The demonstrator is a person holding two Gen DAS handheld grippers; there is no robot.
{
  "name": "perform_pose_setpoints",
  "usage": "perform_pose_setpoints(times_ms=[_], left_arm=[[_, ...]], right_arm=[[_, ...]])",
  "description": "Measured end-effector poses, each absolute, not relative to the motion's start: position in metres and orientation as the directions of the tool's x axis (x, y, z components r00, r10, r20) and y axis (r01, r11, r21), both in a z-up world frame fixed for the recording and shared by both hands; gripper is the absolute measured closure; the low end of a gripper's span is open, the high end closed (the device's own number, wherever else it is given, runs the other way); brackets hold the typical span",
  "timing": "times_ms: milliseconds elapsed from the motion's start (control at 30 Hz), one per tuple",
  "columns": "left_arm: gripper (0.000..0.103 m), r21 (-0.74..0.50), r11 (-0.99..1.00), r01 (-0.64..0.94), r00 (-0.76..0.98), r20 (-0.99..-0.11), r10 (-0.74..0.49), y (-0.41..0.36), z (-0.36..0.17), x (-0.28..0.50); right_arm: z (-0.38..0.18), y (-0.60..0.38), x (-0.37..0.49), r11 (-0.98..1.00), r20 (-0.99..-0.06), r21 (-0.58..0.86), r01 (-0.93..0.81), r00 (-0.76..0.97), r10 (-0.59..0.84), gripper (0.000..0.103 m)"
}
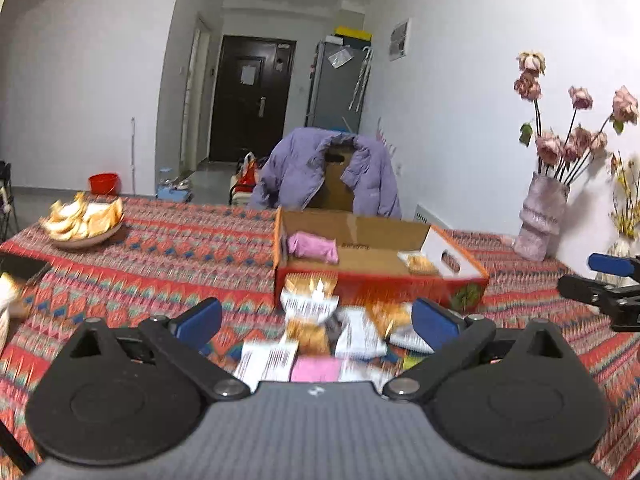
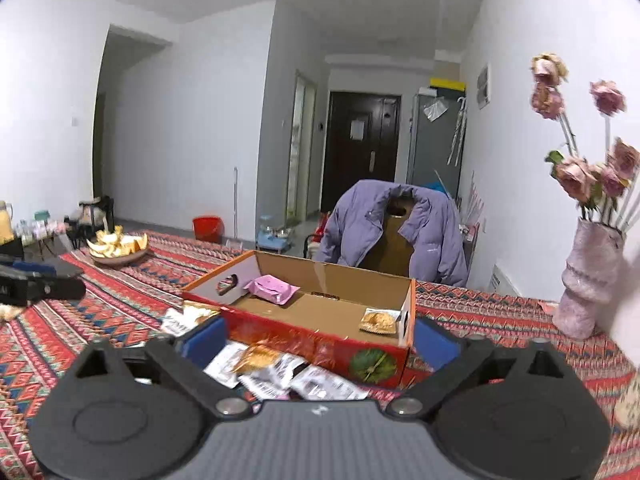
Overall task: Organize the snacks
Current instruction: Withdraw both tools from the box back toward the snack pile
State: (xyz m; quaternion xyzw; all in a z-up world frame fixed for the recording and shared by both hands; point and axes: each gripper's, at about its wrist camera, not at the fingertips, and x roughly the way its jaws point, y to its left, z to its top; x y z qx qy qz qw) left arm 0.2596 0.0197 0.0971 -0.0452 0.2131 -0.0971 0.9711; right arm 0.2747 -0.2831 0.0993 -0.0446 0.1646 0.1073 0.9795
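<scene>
A cardboard box (image 1: pixel 380 286) with red outer walls stands open on the patterned tablecloth. Inside it lie a pink packet (image 1: pixel 312 246) at the left and a gold snack packet (image 1: pixel 420 264) at the right. A loose pile of snack packets (image 1: pixel 308 340) lies against the box's near wall. My left gripper (image 1: pixel 316 318) hovers open over that pile, holding nothing. In the right wrist view the box (image 2: pixel 280 332), the pink packet (image 2: pixel 272 288), the gold packet (image 2: pixel 378 320) and the pile (image 2: pixel 280 372) show again. My right gripper (image 2: pixel 320 340) is open and empty before the box.
A bowl of orange peels (image 1: pixel 84 220) sits at the far left of the table. A pink vase of dried roses (image 1: pixel 540 216) stands at the right by the wall. Behind the box is a chair draped with a purple jacket (image 1: pixel 328 168).
</scene>
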Motion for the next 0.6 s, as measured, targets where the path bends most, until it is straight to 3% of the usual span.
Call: perform_pose_setpoints(times_ms=[600], left_arm=[[0.0, -0.061, 0.976, 0.207, 0.852, -0.479, -0.211, 0.016, 0.05, 0.211]], right_arm=[[0.053, -0.271, 0.21, 0.98, -0.339, 0.031, -0.198, 0.92, 0.197, 0.0]])
